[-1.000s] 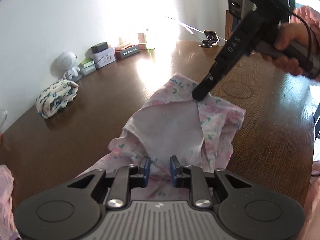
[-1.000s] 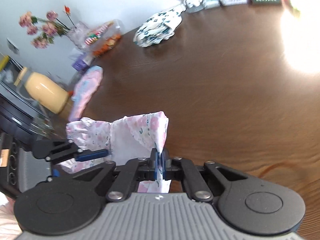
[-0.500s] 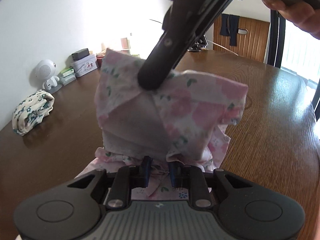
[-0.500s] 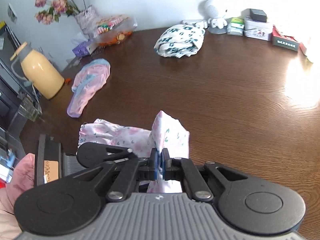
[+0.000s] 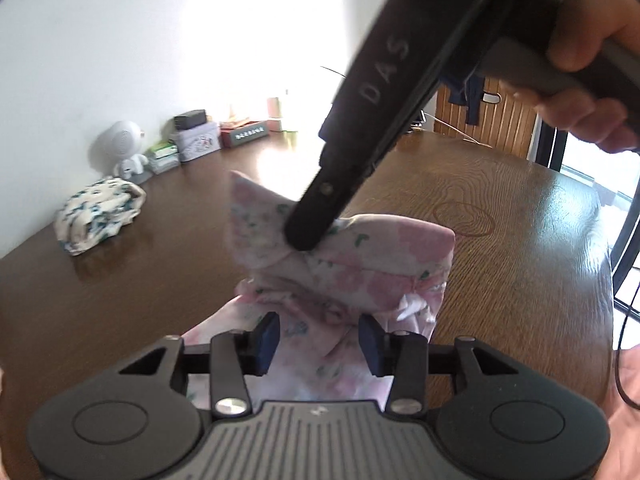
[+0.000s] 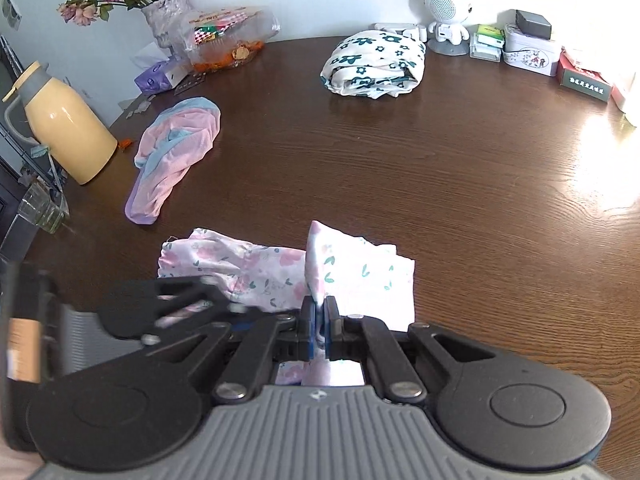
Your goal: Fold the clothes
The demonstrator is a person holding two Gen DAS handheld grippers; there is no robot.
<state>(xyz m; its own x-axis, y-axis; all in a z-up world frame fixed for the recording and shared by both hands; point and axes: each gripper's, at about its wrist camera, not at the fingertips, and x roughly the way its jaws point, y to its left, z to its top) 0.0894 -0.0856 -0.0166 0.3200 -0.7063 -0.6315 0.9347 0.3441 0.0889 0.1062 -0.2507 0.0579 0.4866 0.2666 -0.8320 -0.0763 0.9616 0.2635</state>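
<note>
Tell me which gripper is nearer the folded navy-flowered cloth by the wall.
Neither clearly. The right gripper is shut on the pink floral garment, the left gripper open over it; the navy-flowered cloth lies well beyond both.

Three garments lie on the table: one pink floral garment (image 6: 280,272), one pink-and-blue garment (image 6: 172,156) and one folded white garment with dark flowers (image 6: 372,64). Two grippers show. There is one yellow flask (image 6: 64,128), one vase of flowers (image 6: 164,12) and one white robot figure (image 6: 444,12).
</note>
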